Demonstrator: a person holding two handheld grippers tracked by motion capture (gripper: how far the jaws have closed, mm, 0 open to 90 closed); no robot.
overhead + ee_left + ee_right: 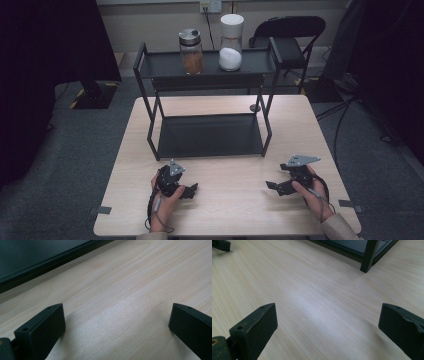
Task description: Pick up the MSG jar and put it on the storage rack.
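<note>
Left claw [192, 190] at 7 o'clock and right claw [272, 186] at 5 o'clock rest on the table [230, 210], both wide, empty.

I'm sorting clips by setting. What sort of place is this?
Probably a lab or studio set up for recording, not a kitchen: a light wooden table on grey carpet, dark curtains at the sides, loose cables on the floor and a black folding chair behind a black two-tier metal rack.

Left gripper [116, 325], jaws spread wide, empty, low over pale wooden table [130, 285]; dark shelf base [37, 257] along upper left.
</note>
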